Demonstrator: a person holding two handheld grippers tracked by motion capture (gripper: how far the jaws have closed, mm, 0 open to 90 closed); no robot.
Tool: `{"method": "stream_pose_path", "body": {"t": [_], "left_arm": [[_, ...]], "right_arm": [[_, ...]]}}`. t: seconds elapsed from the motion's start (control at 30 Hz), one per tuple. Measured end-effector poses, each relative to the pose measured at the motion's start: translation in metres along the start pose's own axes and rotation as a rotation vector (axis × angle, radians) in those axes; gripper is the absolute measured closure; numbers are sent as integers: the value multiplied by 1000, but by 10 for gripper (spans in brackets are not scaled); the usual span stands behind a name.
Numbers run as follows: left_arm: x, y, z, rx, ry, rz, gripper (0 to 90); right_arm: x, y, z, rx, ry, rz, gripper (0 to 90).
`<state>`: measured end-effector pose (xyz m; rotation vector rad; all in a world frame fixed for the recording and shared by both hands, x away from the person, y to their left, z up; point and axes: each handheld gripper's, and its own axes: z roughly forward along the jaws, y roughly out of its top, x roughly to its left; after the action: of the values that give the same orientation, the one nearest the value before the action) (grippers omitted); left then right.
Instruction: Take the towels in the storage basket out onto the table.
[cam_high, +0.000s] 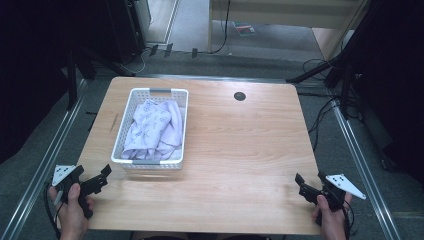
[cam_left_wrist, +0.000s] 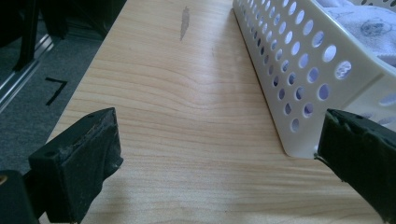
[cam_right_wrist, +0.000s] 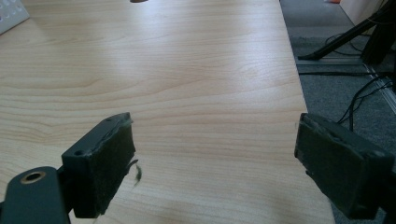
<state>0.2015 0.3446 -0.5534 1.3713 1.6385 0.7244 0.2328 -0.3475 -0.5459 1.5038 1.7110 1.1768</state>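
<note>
A white perforated basket (cam_high: 127, 112) stands on the left half of the wooden table (cam_high: 240, 145), with a crumpled pale lilac patterned cloth (cam_high: 155, 127) inside it. My left gripper (cam_high: 102, 177) rests at the table's front left corner, open and holding nothing, a little in front of the basket's near left corner. In the left gripper view the basket's side wall (cam_left_wrist: 299, 65) runs along the right, with the cloth (cam_left_wrist: 369, 25) just visible over its rim. My right gripper (cam_high: 309, 181) sits at the front right corner, open with bare wood between its jaws.
A dark round grommet hole (cam_high: 239, 96) sits near the table's far edge. Metal rails run along both sides of the table, and cables lie on the grey floor (cam_high: 325, 112) to the right. Black stands and dark curtains flank the table.
</note>
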Motion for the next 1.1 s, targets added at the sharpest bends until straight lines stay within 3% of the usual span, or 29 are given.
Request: {"method": "stream_pose_path", "body": {"t": [0.2, 0.5, 0.57, 0.73, 0.87, 1.1], "left_arm": [[-2, 1, 1, 6, 40, -4, 0], [2, 1, 1, -3, 7, -12, 0], [4, 1, 1, -9, -7, -37, 0], [6, 2, -1, 21, 30, -30, 0], [5, 11, -7, 10, -13, -14, 0], [-4, 25, -23, -18, -40, 10, 0]], "right_arm": [[0, 0, 0, -1, 2, 1, 121], [0, 0, 0, -3, 8, -1, 121], [0, 0, 0, -6, 6, -2, 120], [0, 0, 0, -6, 9, 1, 121], [-1, 0, 0, -6, 11, 4, 121], [-1, 0, 0, -8, 5, 3, 122]]}}
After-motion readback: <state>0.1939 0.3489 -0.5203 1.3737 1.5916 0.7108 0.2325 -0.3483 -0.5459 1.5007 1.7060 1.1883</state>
